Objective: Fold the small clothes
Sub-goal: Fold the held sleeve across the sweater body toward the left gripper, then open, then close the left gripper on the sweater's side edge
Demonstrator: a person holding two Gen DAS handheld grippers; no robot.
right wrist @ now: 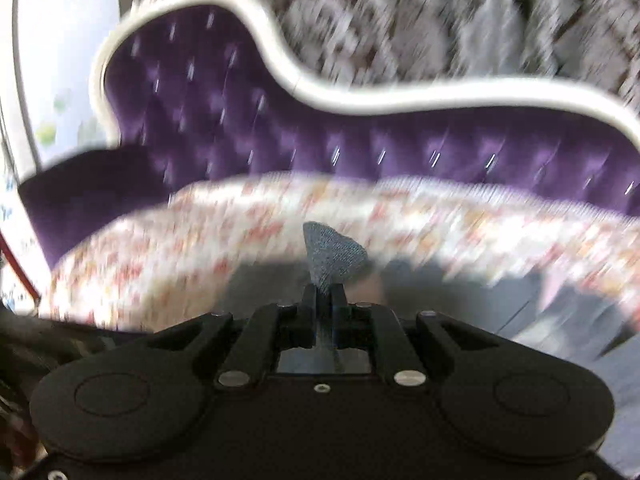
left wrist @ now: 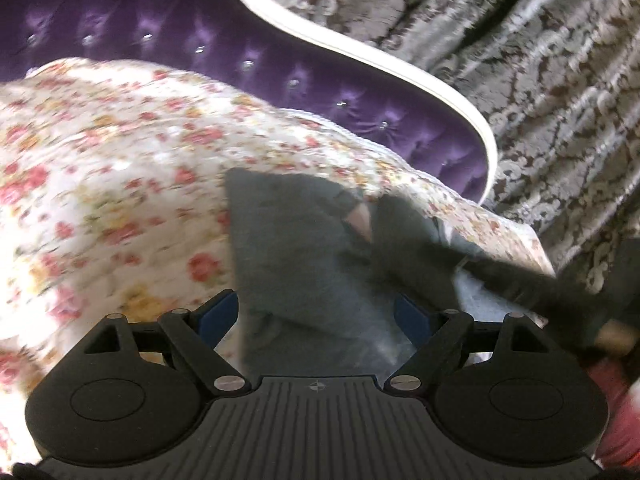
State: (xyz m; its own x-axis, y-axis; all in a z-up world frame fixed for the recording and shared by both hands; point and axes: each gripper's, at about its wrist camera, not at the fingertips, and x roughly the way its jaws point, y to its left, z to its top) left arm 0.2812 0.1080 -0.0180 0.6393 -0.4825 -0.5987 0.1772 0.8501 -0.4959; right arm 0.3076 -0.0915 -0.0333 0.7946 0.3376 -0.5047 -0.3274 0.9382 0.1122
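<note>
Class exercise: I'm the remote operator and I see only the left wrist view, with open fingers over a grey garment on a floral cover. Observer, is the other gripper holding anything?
Observer: Yes. The right gripper is shut on a corner of the grey garment, which pokes up between its fingers.
Operator: Does my left gripper show in that view?
Observer: No, it is not in that view, only the floral cover and the garment.
Operator: What lies at the sofa's far end?
Observer: The purple tufted backrest rises into a tall curve with a white frame; your view cuts it off.
</note>
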